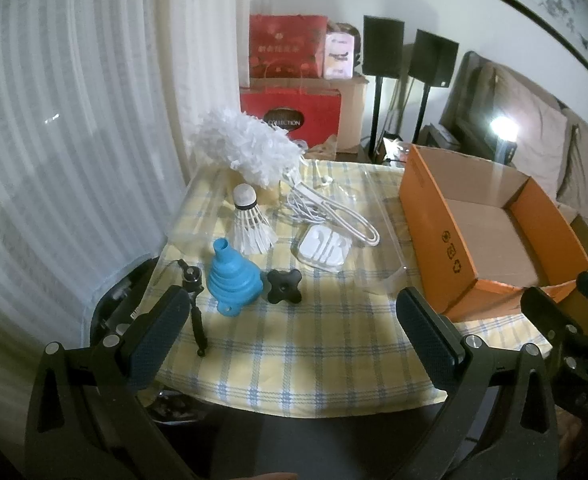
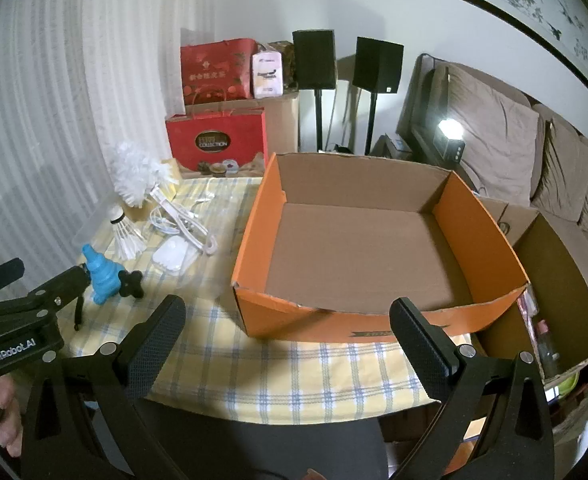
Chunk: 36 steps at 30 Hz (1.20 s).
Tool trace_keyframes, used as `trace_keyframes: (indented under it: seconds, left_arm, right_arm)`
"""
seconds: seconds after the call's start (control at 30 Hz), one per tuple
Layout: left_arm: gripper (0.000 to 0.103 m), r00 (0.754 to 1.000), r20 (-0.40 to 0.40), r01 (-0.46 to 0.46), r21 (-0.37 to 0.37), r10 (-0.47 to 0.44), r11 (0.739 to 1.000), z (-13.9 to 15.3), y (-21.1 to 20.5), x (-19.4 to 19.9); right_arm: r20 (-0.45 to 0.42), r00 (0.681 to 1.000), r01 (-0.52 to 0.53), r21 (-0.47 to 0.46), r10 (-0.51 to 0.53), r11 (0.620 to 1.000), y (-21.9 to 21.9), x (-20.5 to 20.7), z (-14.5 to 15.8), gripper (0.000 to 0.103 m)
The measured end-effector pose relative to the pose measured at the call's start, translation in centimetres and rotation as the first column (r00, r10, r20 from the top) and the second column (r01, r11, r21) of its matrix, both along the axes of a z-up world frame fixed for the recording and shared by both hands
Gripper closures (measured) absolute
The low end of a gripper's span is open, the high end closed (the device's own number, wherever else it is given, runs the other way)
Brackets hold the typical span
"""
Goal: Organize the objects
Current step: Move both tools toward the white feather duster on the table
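Observation:
An empty orange cardboard box [image 2: 482, 216] [image 1: 426, 208] stands on the right of the checked tablecloth [image 1: 294, 340]. Left of it lie a blue collapsible funnel [image 1: 232, 280] [image 2: 102, 276], a black cross knob [image 1: 284, 286] [image 2: 132, 283], a small black tripod [image 1: 194, 304], a shuttlecock [image 1: 248, 224] [image 2: 126, 236], a white earphone case [image 1: 326, 248] [image 2: 172, 254], white cables [image 1: 306, 208] and a white feather duster [image 1: 246, 144] [image 2: 136, 172]. My left gripper [image 1: 294, 340] is open and empty above the table's near edge. My right gripper [image 2: 288, 344] is open and empty in front of the box.
Red gift bags [image 1: 290, 80] and cardboard boxes stand behind the table. Two black speakers on stands [image 2: 346, 64] stand by the wall. A sofa with cushions [image 2: 514, 152] is at the right. A second open carton [image 2: 554, 280] sits right of the orange box. White curtains hang at the left.

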<state>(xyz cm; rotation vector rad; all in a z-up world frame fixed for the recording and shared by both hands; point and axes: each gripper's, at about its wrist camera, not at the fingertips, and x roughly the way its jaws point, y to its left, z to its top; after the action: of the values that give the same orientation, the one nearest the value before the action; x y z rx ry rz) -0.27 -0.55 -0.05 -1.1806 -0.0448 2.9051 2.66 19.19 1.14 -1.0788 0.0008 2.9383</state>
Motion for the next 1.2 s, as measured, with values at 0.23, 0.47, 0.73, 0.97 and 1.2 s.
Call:
trace_keyframes:
  seconds: [0.23,0.47,0.73,0.97,1.2]
  left_arm:
    - [0.0,1.0,0.001,0.002,-0.001,-0.002,1.0,-0.1,0.1,-0.1]
    - [0.0,1.0,0.002,-0.002,0.004,0.002,1.0,0.0,-0.3,-0.4]
    - [0.0,1.0,-0.003,-0.007,-0.007,0.007,1.0,0.0,-0.9,-1.0]
    - [0.0,1.0,-0.023,-0.01,-0.022,0.009,1.0,0.6,-2.0,-2.4]
    - [0.0,0.999,-0.031,0.009,0.004,-0.009,1.0,1.5,-3.9,-4.7]
  right_arm:
    - [0.003,1.0,0.0,0.003,0.0,1.0,-0.2,-0.2,0.2,0.0]
    - [0.004,1.0,-0.005,0.01,0.005,1.0,-0.5,-0.5,0.3,0.0]
    - [-0.003,1.0,-0.014,0.016,0.014,1.0,-0.8,-0.9,0.4,0.0]
    - [-0.011,0.999,-0.034,0.028,0.035,0.999,-1.8,-1.9,0.6,0.0]
    - [-0.006,0.998,-0.066,0.033,0.066,0.997,-2.9,-3.7,1.1,0.0]
